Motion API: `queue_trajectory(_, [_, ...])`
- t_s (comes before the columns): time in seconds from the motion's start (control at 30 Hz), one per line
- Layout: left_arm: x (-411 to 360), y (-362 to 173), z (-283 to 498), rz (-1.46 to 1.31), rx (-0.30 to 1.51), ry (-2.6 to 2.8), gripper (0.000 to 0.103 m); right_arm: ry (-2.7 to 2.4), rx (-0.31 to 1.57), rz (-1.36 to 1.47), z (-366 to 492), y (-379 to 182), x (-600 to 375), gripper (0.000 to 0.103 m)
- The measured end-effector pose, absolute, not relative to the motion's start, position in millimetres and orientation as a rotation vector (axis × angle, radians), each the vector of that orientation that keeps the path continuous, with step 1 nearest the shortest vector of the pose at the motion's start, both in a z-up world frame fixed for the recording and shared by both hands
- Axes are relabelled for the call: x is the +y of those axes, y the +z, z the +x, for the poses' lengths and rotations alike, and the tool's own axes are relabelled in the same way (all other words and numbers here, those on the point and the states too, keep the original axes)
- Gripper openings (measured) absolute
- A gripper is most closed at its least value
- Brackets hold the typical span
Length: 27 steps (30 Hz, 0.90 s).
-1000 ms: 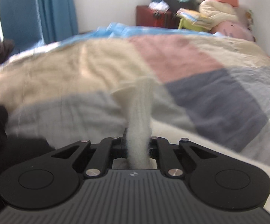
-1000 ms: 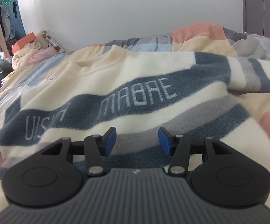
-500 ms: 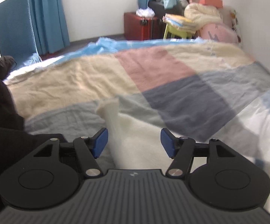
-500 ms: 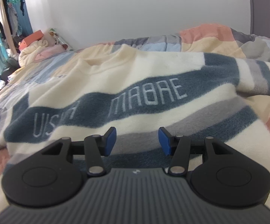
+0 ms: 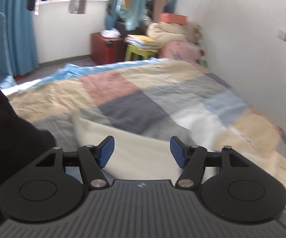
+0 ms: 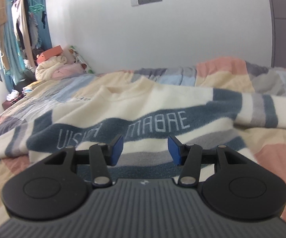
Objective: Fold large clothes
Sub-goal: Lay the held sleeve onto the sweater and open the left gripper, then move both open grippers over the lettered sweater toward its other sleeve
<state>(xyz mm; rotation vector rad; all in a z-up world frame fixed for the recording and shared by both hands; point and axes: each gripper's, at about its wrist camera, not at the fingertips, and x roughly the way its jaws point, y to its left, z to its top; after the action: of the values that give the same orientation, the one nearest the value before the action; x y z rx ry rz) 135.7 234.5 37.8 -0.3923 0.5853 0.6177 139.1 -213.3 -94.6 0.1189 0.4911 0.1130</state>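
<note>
A cream fleece sweater [image 6: 135,107] with dark blue and grey stripes and pale lettering lies spread on the patchwork quilt [image 6: 218,73], its neckline towards the wall. My right gripper [image 6: 145,148] hovers open above its lower stripes, nothing between the blue pads. In the left wrist view a cream end of the sweater [image 5: 135,150] lies flat on the quilt [image 5: 123,87] just beyond my left gripper [image 5: 142,151], which is open and lifted clear of the cloth.
A dark-clothed part of the person [image 5: 6,130] fills the left edge. Beyond the bed's end stand a red case [image 5: 105,47], a green stool [image 5: 139,51] with stacked papers, rolled bedding [image 5: 168,31] and blue curtains [image 5: 18,35]. A white wall [image 6: 162,31] runs along the bed.
My left gripper let go of the cream strip it was pinching, opened, and rose back from it; the cloth now lies on the quilt. The right gripper lifted slightly, still open.
</note>
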Motion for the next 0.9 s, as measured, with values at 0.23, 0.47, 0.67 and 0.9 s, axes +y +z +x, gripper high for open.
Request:
queue_trajectory(0.23, [140.9,28.3,130.3,-0.341,0.637,0.391,0.068,0.151,0.509,0.154,106.5,-79.8,-221.2,0.052])
queue_trajectory(0.47, [46.5,4.4,118.0,-0.219,0.641,0.217,0.068,0.159,0.53,0.144,93.0,-78.5,-227.8,0.052])
queue_trajectory(0.67, [10.9,-24.3,99.9,-0.209,0.638,0.082,0.068,0.218,0.574,0.235,89.4,-75.1,-235.6,0.052])
queue_trajectory(0.9, [-11.5,-58.5,98.5,-0.143,0.66,-0.004,0.068,0.223,0.6,0.221,94.8,-81.9,-228.9,0.052])
